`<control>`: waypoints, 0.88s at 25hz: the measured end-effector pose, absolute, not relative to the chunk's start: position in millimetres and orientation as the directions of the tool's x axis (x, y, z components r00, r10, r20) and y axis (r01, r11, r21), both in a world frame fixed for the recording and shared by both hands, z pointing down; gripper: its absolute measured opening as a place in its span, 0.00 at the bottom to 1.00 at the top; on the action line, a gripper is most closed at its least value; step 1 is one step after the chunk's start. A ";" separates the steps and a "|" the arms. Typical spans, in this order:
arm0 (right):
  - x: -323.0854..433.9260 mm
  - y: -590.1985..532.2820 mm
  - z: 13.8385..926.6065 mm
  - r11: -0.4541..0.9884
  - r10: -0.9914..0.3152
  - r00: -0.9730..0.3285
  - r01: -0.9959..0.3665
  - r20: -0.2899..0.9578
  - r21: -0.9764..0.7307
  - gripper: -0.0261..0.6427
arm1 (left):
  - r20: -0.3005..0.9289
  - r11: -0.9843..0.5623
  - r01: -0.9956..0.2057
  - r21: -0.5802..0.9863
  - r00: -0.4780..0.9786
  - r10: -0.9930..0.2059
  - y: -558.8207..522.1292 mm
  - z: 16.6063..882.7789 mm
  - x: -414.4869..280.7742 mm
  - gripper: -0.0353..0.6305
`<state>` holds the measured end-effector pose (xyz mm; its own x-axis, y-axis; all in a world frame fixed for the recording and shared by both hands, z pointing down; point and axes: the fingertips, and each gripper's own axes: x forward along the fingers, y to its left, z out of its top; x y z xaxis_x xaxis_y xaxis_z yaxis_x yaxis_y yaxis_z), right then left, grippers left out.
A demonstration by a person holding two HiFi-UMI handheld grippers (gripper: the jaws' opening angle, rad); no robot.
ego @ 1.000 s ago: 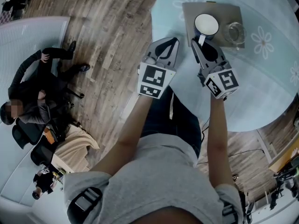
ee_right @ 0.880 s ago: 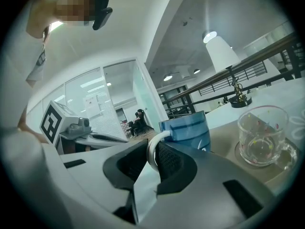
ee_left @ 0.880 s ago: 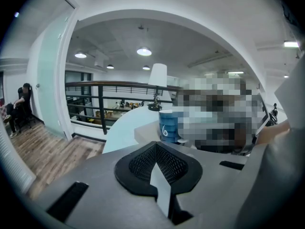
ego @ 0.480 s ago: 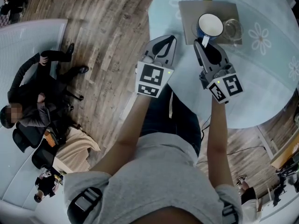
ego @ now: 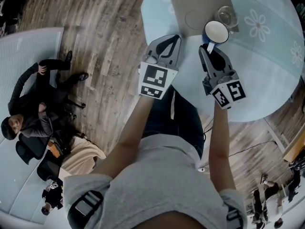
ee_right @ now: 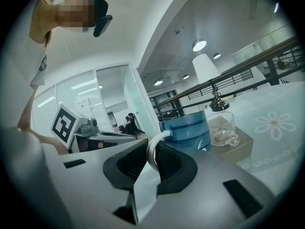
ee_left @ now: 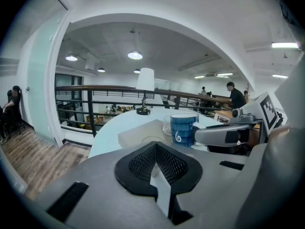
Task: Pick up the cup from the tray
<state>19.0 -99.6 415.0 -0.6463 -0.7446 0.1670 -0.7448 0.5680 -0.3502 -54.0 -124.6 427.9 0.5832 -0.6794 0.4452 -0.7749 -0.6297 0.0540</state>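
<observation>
A blue cup (ego: 216,31) with a white inside hangs above the near edge of the brown tray (ego: 190,4). My right gripper (ego: 208,46) is shut on its white handle (ee_right: 151,149). In the right gripper view the cup (ee_right: 188,130) fills the space just past the jaws. A faint ring on the tray (ee_left: 143,133) marks the cup's former spot. My left gripper (ego: 162,49) hovers shut and empty at the table's near left edge, beside the right one. From the left gripper view the cup (ee_left: 183,128) shows ahead to the right, with the right gripper (ee_left: 224,135) on it.
A clear glass cup (ego: 225,15) stands on the tray's right side, close behind the blue cup. The round pale table (ego: 267,56) has flower prints; a small lamp (ee_left: 144,97) stands at its far side. A person (ego: 38,99) sits on the wooden floor at the left.
The right gripper has lifted the blue cup off its spot on the tray and drawn it towards the tray's near edge. The left gripper has shifted slightly alongside.
</observation>
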 end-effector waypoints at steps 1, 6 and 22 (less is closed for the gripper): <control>21.3 -96.0 417.8 0.558 -0.750 -0.640 -0.748 0.168 -0.360 0.11 | 0.445 -0.635 -0.770 0.059 0.590 -0.674 -122.0 428.3 -50.9 0.06; 29.7 -82.3 433.3 0.519 -0.765 -0.617 -0.761 0.187 -0.389 0.11 | 0.433 -0.658 -0.750 0.069 0.617 -0.658 -114.1 425.8 -38.4 0.06; 29.5 -70.5 478.6 0.475 -0.763 -0.601 -0.771 0.239 -0.424 0.11 | 0.452 -0.669 -0.739 0.080 0.625 -0.637 -101.5 436.1 -37.7 0.06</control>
<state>29.5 -70.5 478.6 -0.6010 -0.7628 0.2385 -0.7710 0.4748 -0.4244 -37.7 -101.5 436.1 0.6248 -0.6366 0.4522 -0.7392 -0.6687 0.0800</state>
